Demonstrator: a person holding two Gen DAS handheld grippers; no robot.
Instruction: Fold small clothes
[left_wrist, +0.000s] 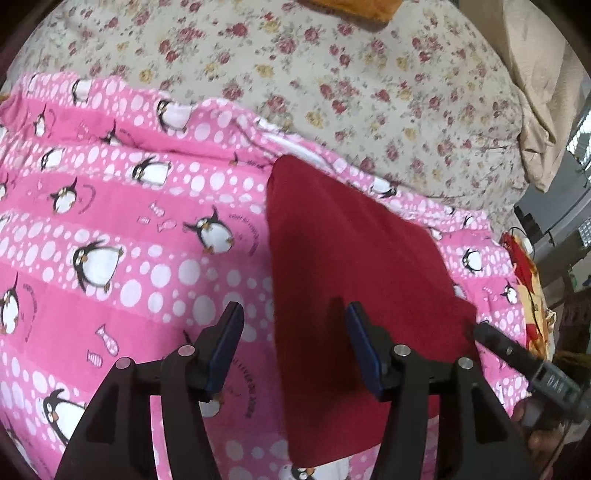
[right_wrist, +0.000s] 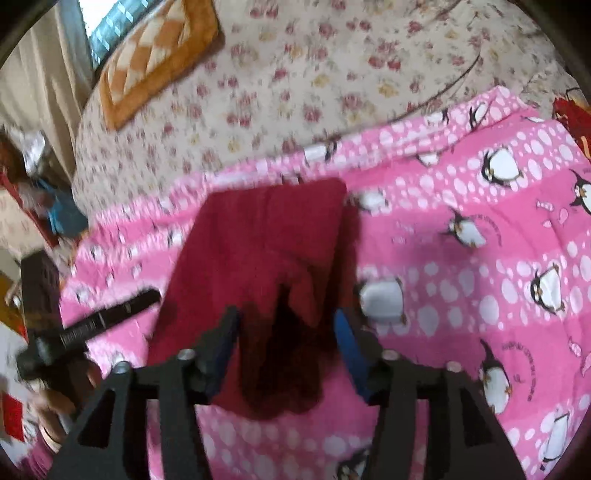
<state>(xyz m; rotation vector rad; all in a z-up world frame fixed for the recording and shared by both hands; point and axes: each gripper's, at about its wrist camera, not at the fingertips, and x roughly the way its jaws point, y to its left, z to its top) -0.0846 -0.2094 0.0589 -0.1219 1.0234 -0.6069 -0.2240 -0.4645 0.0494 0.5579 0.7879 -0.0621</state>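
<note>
A dark red folded cloth (left_wrist: 351, 258) lies flat on a pink penguin-print blanket (left_wrist: 129, 221). My left gripper (left_wrist: 295, 325) hovers open over the cloth's left edge, its right pad above the red fabric and its left pad above the blanket. One of the right gripper's fingers (left_wrist: 495, 339) shows at the cloth's right corner. In the right wrist view the red cloth (right_wrist: 266, 236) runs away from me, and its near end sits between the jaws of my right gripper (right_wrist: 286, 325). That gripper is open, its pads apart from the fabric. One of the left gripper's fingers (right_wrist: 110, 314) pokes in from the left.
The pink blanket (right_wrist: 461, 277) covers a floral bedsheet (left_wrist: 332, 74). An orange patterned cushion (right_wrist: 155, 55) lies at the far side of the bed. A red and yellow printed fabric (left_wrist: 528, 280) sits at the blanket's right edge. Beige bedding (left_wrist: 535, 92) bunches at the far right.
</note>
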